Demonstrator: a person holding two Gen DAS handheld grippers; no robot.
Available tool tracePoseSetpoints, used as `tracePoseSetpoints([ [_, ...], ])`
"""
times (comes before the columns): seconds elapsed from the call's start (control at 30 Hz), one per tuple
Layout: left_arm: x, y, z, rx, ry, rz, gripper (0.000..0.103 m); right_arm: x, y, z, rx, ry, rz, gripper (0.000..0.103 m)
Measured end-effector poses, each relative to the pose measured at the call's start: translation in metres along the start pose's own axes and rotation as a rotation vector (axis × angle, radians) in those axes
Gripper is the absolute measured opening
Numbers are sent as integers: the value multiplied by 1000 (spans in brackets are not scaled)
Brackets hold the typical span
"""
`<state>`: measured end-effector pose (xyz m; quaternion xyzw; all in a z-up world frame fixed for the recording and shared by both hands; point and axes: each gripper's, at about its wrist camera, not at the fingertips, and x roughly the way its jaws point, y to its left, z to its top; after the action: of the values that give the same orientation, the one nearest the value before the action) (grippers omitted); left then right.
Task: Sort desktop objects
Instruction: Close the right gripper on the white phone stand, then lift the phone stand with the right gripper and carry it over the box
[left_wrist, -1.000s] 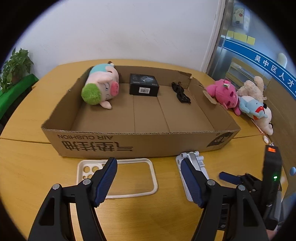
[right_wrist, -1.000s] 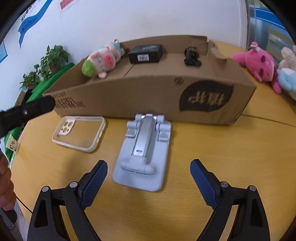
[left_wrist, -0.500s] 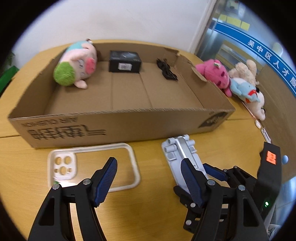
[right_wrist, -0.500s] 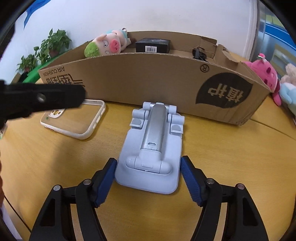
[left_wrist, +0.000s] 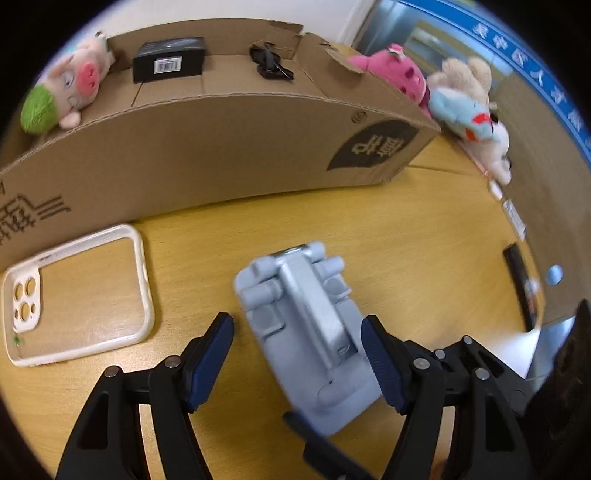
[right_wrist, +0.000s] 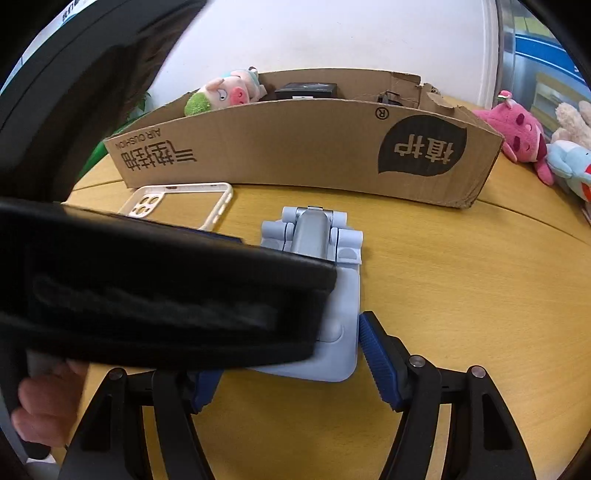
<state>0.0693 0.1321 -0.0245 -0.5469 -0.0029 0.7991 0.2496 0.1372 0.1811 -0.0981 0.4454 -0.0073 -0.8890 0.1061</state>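
The right claw (right_wrist: 286, 363) has its jaws closed against the near end of the pale-blue folding phone stand (right_wrist: 332, 266), presumably to carry it into the cardboard box (right_wrist: 295, 147) at twelve o'clock. The left claw (left_wrist: 297, 360) hangs open and empty, straddling the same stand (left_wrist: 303, 325), perhaps to steady it. Only the left view fully shows the phone case (left_wrist: 77, 295) on the bench (left_wrist: 424, 236) at nine o'clock; in the right view the left tool hides much.
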Motion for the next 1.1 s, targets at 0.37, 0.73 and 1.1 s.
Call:
tracePoseSetpoints([
  [0.37,-11,11,-5,-26,5,-10,61,-10,15,-1,-22,-23,4,66],
  [0.73,-80,-11,26,85,-147,29,61,-59,32,28,-49,-161,-28,67],
  [1.1,-122,-11,87,168,-252,48,61,-84,28,102,-42,-288,-61,67],
])
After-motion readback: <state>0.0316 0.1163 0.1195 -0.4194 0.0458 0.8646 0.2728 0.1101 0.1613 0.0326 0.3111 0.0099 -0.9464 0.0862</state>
